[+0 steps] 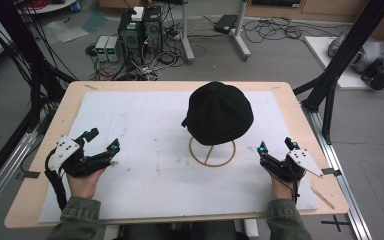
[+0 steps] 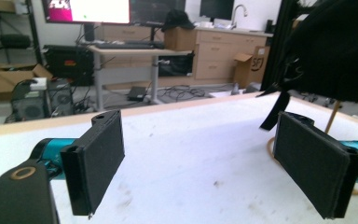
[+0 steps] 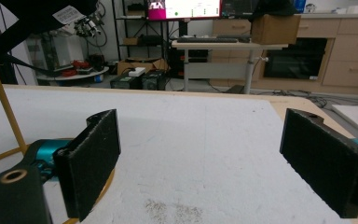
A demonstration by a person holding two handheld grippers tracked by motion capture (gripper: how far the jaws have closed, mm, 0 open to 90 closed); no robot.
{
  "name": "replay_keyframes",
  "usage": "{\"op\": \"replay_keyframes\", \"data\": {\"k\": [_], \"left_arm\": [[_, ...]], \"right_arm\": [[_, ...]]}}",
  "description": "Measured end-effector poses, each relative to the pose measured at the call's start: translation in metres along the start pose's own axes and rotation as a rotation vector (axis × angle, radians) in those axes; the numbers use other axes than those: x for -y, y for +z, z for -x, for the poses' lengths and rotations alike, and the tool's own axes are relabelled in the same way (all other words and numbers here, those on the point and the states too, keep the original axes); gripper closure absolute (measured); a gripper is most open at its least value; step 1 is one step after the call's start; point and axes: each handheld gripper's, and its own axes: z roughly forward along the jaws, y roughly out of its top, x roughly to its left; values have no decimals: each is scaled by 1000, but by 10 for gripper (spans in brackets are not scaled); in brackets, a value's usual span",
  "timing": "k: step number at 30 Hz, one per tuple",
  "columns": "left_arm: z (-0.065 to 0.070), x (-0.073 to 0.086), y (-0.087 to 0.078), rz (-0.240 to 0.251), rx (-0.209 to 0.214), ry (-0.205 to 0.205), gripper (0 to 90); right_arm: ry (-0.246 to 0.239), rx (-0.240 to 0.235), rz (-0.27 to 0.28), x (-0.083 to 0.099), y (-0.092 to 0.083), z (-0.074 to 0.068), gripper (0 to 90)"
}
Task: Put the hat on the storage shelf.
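Note:
A black cap (image 1: 220, 112) sits on top of a thin wooden stand with a ring base (image 1: 212, 151) near the middle of the white mat (image 1: 145, 165). In the left gripper view the cap (image 2: 340, 46) hangs at the upper right, its strap dangling down. In the right gripper view the stand's rod (image 3: 2, 98) rises at the left with the cap's underside (image 3: 37, 11) above it. My left gripper (image 1: 101, 140) rests at the mat's left, jaws wide apart and empty. At the mat's right my right gripper (image 1: 277, 145) is open too, holding nothing.
The mat lies on a wooden table (image 1: 45, 145). Black frame posts (image 1: 330, 75) stand at the table's right and left. Computers and cables (image 1: 140, 35) sit on the floor beyond the far edge. A strip of bare mat lies between the two grippers.

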Motion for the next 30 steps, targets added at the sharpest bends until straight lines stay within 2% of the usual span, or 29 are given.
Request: {"op": "replay_keyframes", "data": {"k": [4,6,10,12,16,19,22,30], "left_arm": [[-6,9,-9,-9,-34,-5,168],[-8,14,-14,-22,-67,3,167],[-10,25,-26,8,-138,31,168],[-12,29,-30,20,-176,25,167],[-18,35,-40,16,-224,13,167],[-22,43,-45,-7,-260,-4,167],[-25,44,-46,-4,-268,-25,166],[-25,46,-42,-19,-251,-25,166]], "right_arm": [[15,4,-4,1,-1,0,115],[13,1,-4,1,-1,1,115],[12,-2,-12,2,-1,-1,115],[7,-2,-11,3,-1,-2,115],[10,-9,-18,4,-1,-4,115],[22,-13,-18,5,-2,-5,110],[38,-19,-20,5,-3,-6,110],[39,-30,-24,5,0,-6,111]]}}
